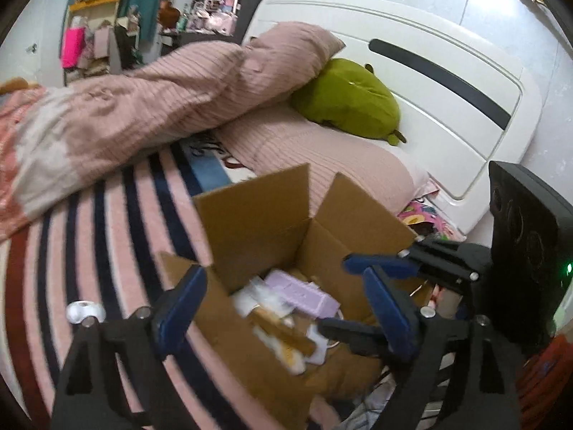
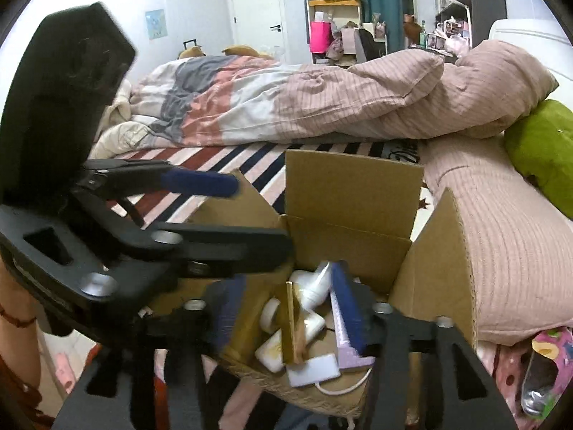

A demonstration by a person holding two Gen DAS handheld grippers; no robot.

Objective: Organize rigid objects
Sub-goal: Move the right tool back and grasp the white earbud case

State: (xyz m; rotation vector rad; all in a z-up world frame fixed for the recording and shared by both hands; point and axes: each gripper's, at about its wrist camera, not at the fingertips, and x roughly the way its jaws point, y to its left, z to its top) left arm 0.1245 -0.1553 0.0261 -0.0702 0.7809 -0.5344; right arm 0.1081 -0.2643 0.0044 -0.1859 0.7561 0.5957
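An open cardboard box (image 1: 250,215) stands on the striped blanket with its flaps up. Inside lie a lavender box (image 1: 304,292), a flat gold-brown box (image 1: 286,335) and several white items. In the right wrist view the gold box (image 2: 290,326) stands on edge among white bottles (image 2: 315,283), and the lavender box (image 2: 349,356) lies by the right finger. My left gripper (image 1: 286,313) hangs open and wide over the box (image 2: 354,190) with nothing between its pads. My right gripper (image 2: 288,308) is also over the box, open; its pads stand apart from the gold box between them. Each gripper shows in the other's view: right gripper (image 1: 333,292), left gripper (image 2: 263,215).
The box sits on a bed with a striped blanket (image 1: 107,233), a bunched pink duvet (image 1: 161,100), a pink pillow (image 1: 322,154), a green plush (image 1: 351,100) and a white headboard (image 1: 447,82). A small silvery round item (image 1: 84,313) lies on the blanket left of the box. Cluttered shelves stand across the room.
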